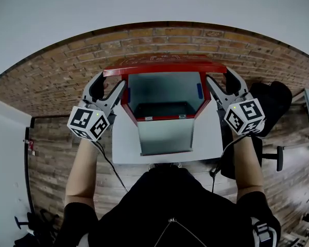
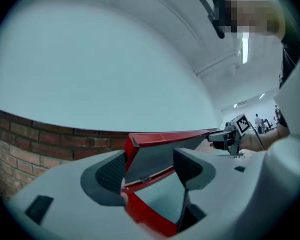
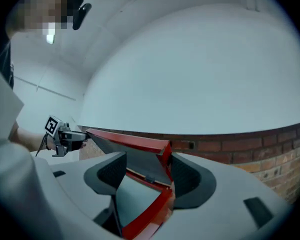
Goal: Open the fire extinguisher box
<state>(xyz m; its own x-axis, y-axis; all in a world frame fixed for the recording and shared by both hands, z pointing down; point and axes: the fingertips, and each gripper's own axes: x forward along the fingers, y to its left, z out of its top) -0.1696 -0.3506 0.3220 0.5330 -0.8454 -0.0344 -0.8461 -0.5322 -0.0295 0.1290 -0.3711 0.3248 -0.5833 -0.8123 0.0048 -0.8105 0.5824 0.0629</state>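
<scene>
At 12 o'clock from me in the head view, the fire extinguisher box (image 1: 165, 118) sits on a white stand (image 1: 124, 143) against the brick wall (image 1: 56, 81). Its red lid (image 1: 164, 65) is raised and its grey front panel (image 1: 166, 137) is dropped flat toward 6 o'clock. I judge the box already open, or very nearly.

The left gripper (image 1: 112, 82) is at the box's 9 o'clock side and the right gripper (image 1: 221, 78) is at its 3 o'clock side. In the left gripper view, the left gripper (image 2: 150, 169) has its jaws spread wide. They straddle the red side wall (image 2: 145, 216) under the lid (image 2: 170, 136) without clamping it. The right gripper view shows the right gripper (image 3: 147, 176) the same way, released, with the lid's corner (image 3: 125, 140) above the gap.

My worry is that lid. I cannot see what holds it up, and nothing of mine grips it. A nudge from either jaw could drop it shut onto the grippers. If one side pushes harder than the other, the lid could rack on its hinge. A shove toward 12 o'clock could slide the whole box on the stand.

The box's mouth faces 6 o'clock, toward me, with its back to the wall. The lid's long edge runs 9 to 3 o'clock, and that is the longest span I can read; the wide-angle bend hides the true depth.
</scene>
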